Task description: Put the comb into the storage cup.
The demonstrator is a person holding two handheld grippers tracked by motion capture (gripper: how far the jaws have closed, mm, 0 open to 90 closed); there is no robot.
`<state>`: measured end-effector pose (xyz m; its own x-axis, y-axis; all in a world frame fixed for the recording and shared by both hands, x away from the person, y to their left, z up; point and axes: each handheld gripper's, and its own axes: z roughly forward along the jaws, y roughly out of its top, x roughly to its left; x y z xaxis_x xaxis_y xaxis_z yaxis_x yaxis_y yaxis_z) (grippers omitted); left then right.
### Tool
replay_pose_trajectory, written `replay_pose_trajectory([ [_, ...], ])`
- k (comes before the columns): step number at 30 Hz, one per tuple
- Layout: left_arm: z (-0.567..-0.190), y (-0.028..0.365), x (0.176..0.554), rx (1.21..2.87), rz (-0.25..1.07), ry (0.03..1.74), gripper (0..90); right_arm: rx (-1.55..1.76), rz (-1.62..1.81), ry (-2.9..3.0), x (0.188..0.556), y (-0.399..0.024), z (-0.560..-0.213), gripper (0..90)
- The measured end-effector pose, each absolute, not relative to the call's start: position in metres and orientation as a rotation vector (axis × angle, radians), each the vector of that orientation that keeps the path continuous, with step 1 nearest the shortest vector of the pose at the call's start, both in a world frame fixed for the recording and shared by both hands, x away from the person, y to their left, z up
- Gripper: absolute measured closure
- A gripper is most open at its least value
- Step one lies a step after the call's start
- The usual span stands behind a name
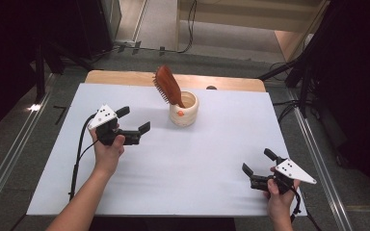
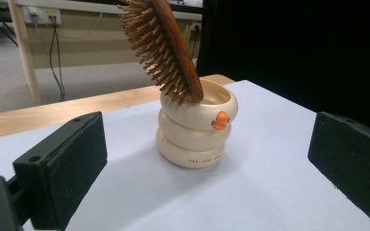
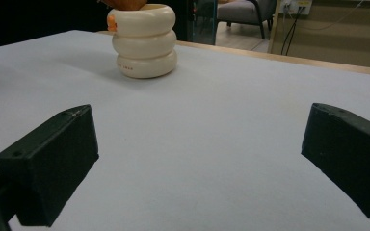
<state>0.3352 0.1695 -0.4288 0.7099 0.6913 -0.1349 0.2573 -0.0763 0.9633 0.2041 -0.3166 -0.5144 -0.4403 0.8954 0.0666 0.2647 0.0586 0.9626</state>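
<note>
From the high view you see both of your grippers at once. Your left gripper (image 1: 135,120) is just left of the cream cup (image 1: 184,111), near it but not touching. Your right gripper (image 1: 258,162) is well apart from the cup, down at the near right corner of the table.

The left gripper view shows you things the high view cannot. Up close, the cup (image 2: 196,129) looks like three fat rings stacked up, with a small orange knob (image 2: 220,120) on its side and tiny writing low down that is too small to read. The brown hairbrush (image 2: 161,45) stands in the cup and tilts to the left, bristles facing left. In the right gripper view the cup (image 3: 143,41) sits far off.

The table (image 1: 173,163) has a flat white top with a wood edge at the far side. The floor around it is grey, and the room beyond is dark.

Your left hand (image 1: 108,151) holds its gripper pointing right, toward the cup. Your right hand (image 1: 280,190) holds its gripper pointing left. Both grippers are wide open and hold nothing.
</note>
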Motion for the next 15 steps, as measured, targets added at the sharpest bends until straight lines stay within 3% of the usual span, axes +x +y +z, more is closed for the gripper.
replay_pose_trajectory([
  [15,-0.433,0.199,0.310,1.643,0.454,0.781,0.5,1.166,1.398,1.761,0.204,-0.316,-0.515,0.0],
])
